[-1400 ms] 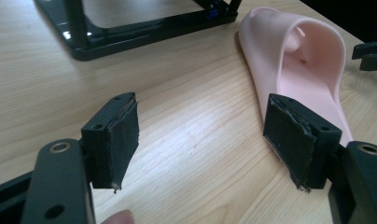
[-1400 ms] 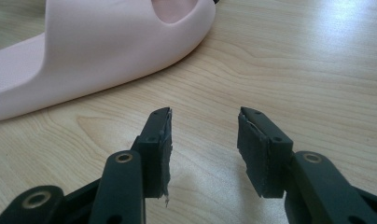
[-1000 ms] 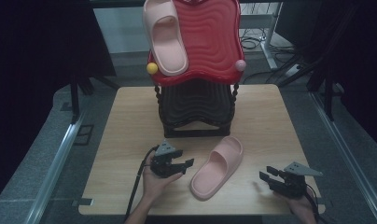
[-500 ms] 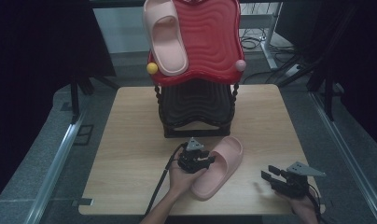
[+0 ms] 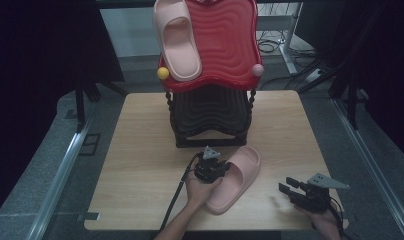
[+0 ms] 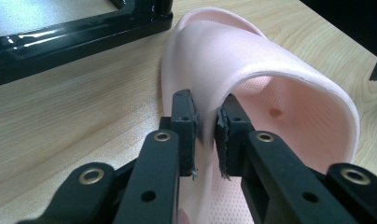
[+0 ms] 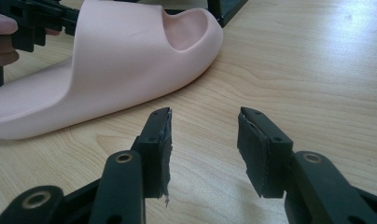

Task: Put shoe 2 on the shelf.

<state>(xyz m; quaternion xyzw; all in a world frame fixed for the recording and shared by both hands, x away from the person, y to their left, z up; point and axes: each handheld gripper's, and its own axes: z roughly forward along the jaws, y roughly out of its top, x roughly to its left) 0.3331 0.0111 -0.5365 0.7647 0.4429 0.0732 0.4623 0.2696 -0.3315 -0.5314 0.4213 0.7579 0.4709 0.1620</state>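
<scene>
In the high view, one pink slipper (image 5: pixel 177 42) already lies on the red rack (image 5: pixel 225 50); the second slipper (image 5: pixel 235 182) lies on the table (image 5: pixel 140 150) near its front edge, so it is probably left to place. The left gripper (image 5: pixel 210 169), which a second ago was left of this slipper, now touches it.

In the left gripper view, the jaws are nearly closed on the strap wall of the second slipper (image 6: pixel 252 65).

In the right gripper view, the right gripper (image 7: pixel 204 135) is wide open and holds nothing, at the front right corner as before.

No readable text, no labels, no brands, no numbers, no signs
</scene>
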